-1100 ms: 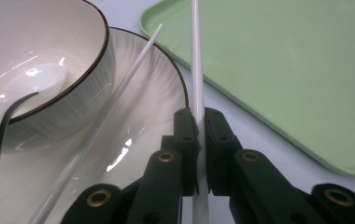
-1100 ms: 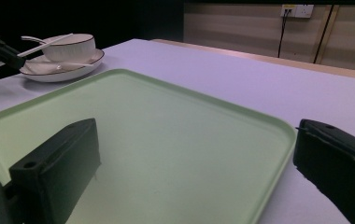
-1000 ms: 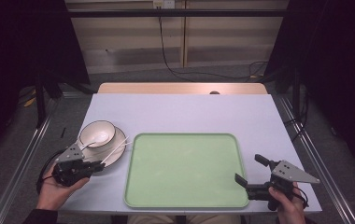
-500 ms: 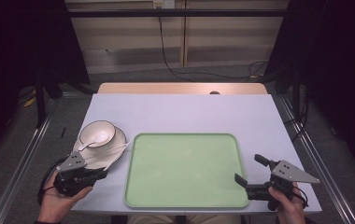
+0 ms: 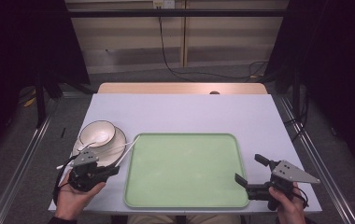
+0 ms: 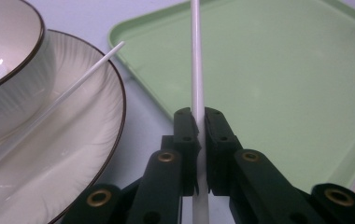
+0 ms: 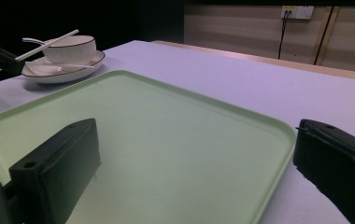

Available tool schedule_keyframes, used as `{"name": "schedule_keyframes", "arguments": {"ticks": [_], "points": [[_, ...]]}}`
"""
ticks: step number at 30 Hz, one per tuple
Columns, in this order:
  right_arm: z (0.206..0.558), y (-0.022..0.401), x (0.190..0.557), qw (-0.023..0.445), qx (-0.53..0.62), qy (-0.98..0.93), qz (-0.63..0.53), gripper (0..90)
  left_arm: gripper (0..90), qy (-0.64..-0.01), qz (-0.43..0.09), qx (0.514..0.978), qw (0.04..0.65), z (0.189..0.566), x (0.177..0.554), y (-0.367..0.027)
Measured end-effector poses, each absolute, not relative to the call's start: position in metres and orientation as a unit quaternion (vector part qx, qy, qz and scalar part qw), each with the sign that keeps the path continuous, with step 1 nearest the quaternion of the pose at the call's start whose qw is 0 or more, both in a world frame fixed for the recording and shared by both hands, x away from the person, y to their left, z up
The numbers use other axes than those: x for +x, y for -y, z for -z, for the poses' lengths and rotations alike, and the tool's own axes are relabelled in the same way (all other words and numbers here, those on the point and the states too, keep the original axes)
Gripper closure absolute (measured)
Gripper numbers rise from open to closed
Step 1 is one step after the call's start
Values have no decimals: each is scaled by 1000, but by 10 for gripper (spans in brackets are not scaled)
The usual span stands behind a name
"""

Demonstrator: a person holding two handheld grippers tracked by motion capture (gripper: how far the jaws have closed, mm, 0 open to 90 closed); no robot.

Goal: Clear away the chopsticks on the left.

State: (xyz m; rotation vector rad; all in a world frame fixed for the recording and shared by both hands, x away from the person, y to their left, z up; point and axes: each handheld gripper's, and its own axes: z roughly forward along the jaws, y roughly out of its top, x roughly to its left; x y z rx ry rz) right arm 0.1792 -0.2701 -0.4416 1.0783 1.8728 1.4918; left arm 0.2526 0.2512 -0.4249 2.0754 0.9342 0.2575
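Observation:
My left gripper (image 5: 111,169) sits at the near left of the table, shut on a white chopstick (image 5: 128,148). In the left gripper view the chopstick (image 6: 196,70) runs straight out between the closed jaws, its tip over the corner of the green tray (image 6: 278,74). A second chopstick (image 6: 73,88) lies across the white plate (image 6: 87,154) that carries a white bowl (image 6: 7,70). My right gripper (image 5: 249,169) stands open at the tray's near right corner. Nothing is between its jaws, which straddle the tray's rim (image 7: 278,135).
The green tray (image 5: 185,168) lies bare in the middle of the pale table (image 5: 185,112). Bowl (image 5: 97,133) and plate (image 5: 118,138) stand just left of it. A wooden strip (image 5: 180,87) runs along the table's far edge, with dark floor and metal rails beyond both sides.
My left gripper has shifted slightly toward the tray with the chopstick in it, swinging the tip off the plate to the tray's corner. The right gripper has stayed put.

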Motion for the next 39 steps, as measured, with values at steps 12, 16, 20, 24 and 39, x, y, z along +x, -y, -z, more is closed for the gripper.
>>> {"name": "schedule_keyframes", "arguments": {"ticks": [12, 16, 20, 24, 39], "points": [[441, 269, 179, 259, 390, -692, -549, 6, 852, -383, -109, 817, 417, 425, 258, -231], [441, 270, 179, 261, 390, -692, -549, 6, 852, -389, -108, 821, 403, 426, 262, -223], [442, 270, 179, 261, 389, -692, -549, 6, 852, -390, -110, 821, 403, 426, 264, -217], [442, 269, 179, 259, 389, -692, -550, 8, 852, -394, -108, 817, 406, 426, 266, -210], [441, 269, 178, 258, 384, -695, -551, 8, 851, -407, -118, 816, 393, 426, 275, -179]]}}
